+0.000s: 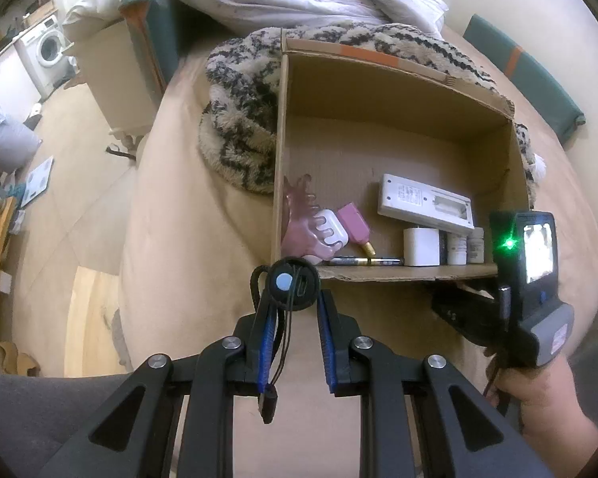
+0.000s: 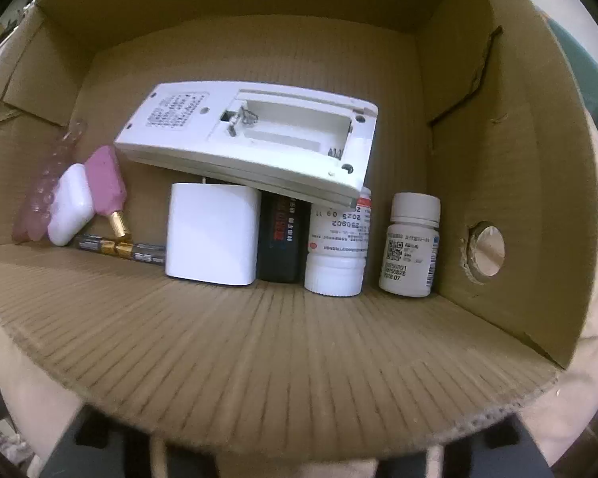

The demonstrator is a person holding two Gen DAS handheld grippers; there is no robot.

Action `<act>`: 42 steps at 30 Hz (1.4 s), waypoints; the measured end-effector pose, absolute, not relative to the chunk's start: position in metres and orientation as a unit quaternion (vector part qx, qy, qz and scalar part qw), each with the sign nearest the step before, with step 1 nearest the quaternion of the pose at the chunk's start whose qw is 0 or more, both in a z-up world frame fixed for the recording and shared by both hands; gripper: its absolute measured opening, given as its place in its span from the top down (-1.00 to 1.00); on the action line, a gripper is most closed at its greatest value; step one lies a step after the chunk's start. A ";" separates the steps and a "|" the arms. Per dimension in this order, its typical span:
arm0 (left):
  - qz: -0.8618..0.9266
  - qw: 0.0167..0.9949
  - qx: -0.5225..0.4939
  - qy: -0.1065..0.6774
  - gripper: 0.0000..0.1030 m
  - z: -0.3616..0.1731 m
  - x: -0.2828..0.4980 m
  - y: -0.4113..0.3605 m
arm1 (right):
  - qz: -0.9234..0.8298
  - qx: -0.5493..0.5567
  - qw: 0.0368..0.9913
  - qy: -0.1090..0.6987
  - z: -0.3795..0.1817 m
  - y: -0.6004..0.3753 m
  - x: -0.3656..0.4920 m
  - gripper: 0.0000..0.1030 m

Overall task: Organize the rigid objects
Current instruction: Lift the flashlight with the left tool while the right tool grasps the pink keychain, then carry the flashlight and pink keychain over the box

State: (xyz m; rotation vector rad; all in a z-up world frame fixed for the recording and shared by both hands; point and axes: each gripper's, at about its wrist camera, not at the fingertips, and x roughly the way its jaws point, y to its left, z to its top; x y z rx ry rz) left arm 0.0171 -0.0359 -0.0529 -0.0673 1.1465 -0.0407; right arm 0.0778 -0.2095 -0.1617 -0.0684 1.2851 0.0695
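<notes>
Left wrist: gripper (image 1: 293, 302) pinching black round cap (image 1: 294, 283), beside cardboard box (image 1: 378, 79)

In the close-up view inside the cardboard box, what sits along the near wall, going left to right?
Pink hair clip → white case → pink adapter → batteries → white charger block → black battery → upside-down pill bottle → upright pill bottle.

A white remote (image 2: 243, 147) lies tilted, face down, its battery bay open, propped on a white charger block (image 2: 213, 235), a black battery (image 2: 283, 239) and a white pill bottle (image 2: 337, 247). A second bottle (image 2: 410, 243) stands beside them. Two AA batteries (image 2: 119, 249), a pink adapter (image 2: 107, 187) and a pink claw clip (image 2: 40, 203) lie left.
</notes>
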 end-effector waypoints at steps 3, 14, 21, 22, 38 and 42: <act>-0.016 0.841 -0.026 0.540 0.63 -0.054 0.017 -0.036 | 0.036 -0.019 0.797 0.603 -0.154 -0.218 0.067 0.25; -0.001 0.849 -0.030 0.527 0.88 -0.049 0.015 -0.029 | 0.082 0.064 0.785 0.611 -0.112 -0.236 0.019 0.25; -0.012 0.857 -0.013 0.515 0.91 -0.044 0.013 -0.037 | 0.112 0.079 0.809 0.572 -0.068 -0.252 -0.009 0.25; -0.012 0.855 -0.015 0.518 0.91 -0.046 0.014 -0.037 | 0.114 0.082 0.813 0.564 -0.062 -0.256 -0.012 0.25; -0.023 0.760 0.043 0.648 -0.26 -0.133 0.033 -0.073 | 0.129 0.120 0.817 0.549 -0.072 -0.266 0.006 0.25; 0.005 0.756 0.003 0.655 -0.29 -0.144 0.039 -0.076 | 0.125 0.123 0.819 0.547 -0.070 -0.270 0.004 0.25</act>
